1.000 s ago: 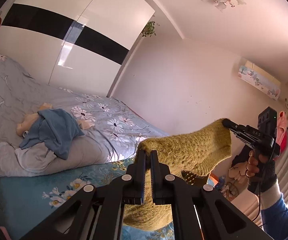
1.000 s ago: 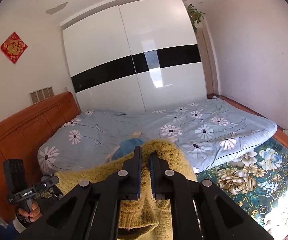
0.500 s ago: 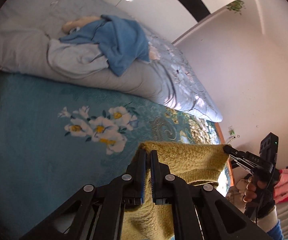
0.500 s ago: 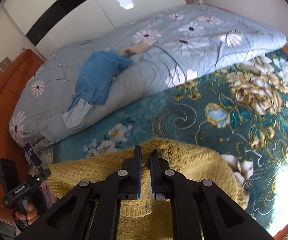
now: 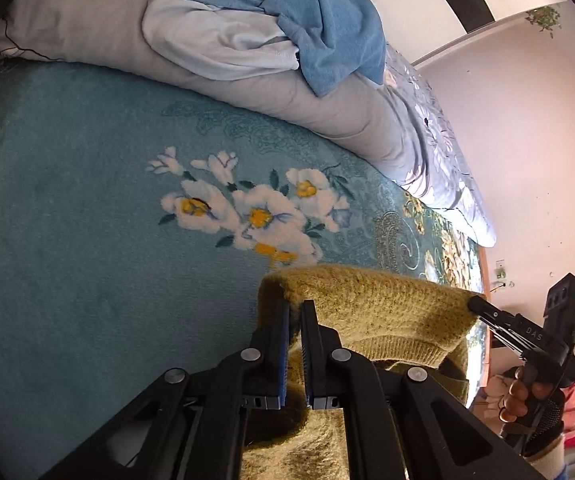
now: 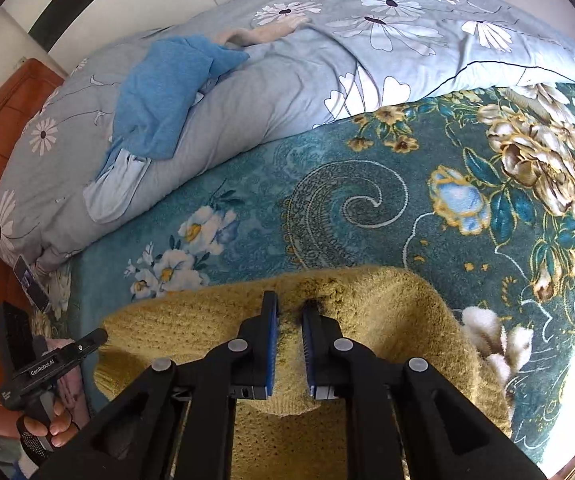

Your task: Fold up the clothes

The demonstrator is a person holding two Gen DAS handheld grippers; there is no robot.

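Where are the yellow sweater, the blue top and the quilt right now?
yellow sweater [image 6: 387, 308]: right wrist view, knit near its folded top edge.
blue top [image 5: 327, 28]: left wrist view, middle of the crumpled cloth.
quilt [image 6: 427, 40]: right wrist view, flowered upper face.

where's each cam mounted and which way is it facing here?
Left wrist: on the left gripper, aimed steeply down at the yellow sweater and teal bedspread; the right gripper and hand show at right.
Right wrist: on the right gripper, facing down at the sweater; the left gripper and hand show lower left.
Shared: sweater, bedspread, blue garment on the quilt; each view catches the other gripper.
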